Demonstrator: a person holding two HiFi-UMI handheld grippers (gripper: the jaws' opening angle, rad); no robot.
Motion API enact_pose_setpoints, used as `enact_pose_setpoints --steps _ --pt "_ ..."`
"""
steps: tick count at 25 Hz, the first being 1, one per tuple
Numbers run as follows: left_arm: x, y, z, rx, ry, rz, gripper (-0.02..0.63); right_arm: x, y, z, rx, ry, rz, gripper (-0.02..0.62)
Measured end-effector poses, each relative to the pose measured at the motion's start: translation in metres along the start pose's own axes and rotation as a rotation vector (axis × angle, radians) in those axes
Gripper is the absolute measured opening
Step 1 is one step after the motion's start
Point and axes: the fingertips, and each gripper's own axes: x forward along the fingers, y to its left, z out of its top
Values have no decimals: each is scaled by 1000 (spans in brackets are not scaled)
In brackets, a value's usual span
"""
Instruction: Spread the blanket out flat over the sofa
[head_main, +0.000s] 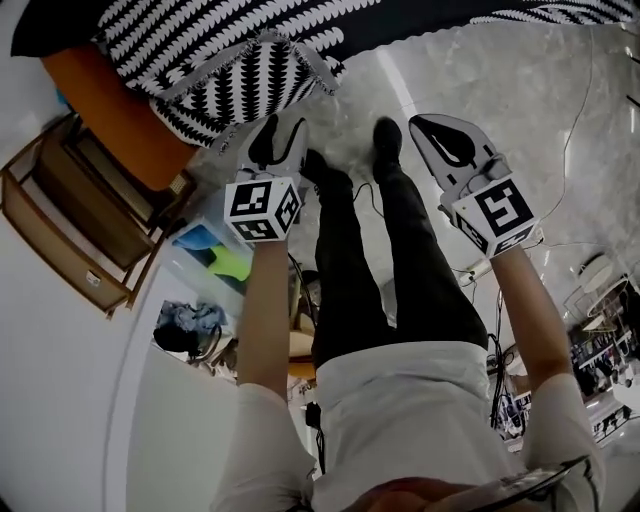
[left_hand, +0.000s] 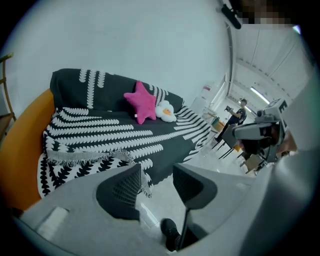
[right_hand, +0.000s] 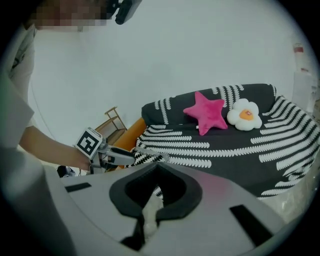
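The blanket (left_hand: 100, 135), black w/ white leaf stripes, is seen draped over the sofa (left_hand: 20, 150), w/ back and seat covered and the orange side at the near end left bare. One fault is noted: a fringed edge (left_hand: 85, 157) is folded back on itself at the front corner by that orange side, its long axis running along the seat front. That fold lies ahead of and just left of the left gripper (left_hand: 157, 167), whose jaws are held wide apart w/ nothing btwn them; only floor (left_hand: 155, 200) and a shoe (left_hand: 170, 231) are seen thru the gap. The fold is not yet touched. The right gripper (right_hand: 156, 169) is held further to the right, jaws drawn together at the tips, nothing clamped. The left is thus judged the nearer; a reach fwd and left onto the fringe seems called for. A pink star cushion (left_hand: 141, 102) and an egg-shaped plush (left_hand: 165, 111) are set on the seat, well apart from the fold. Re containers: a wooden rack (head_main: 70, 220) is seen beside the sofa, nothing made out on it; a clear bin (head_main: 215, 255) nearby appears to hold blue and yellow-green items, not identifiable
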Motion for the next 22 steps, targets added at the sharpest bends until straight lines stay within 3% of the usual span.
enact_pose_setpoints --steps 12,22 --pt "109 40 -40 -40 24 36 206 72 -27 -57 2 26 76 -3" --pt "175 65 -59 -81 51 93 219 98 -48 -75 -7 27 106 -3"
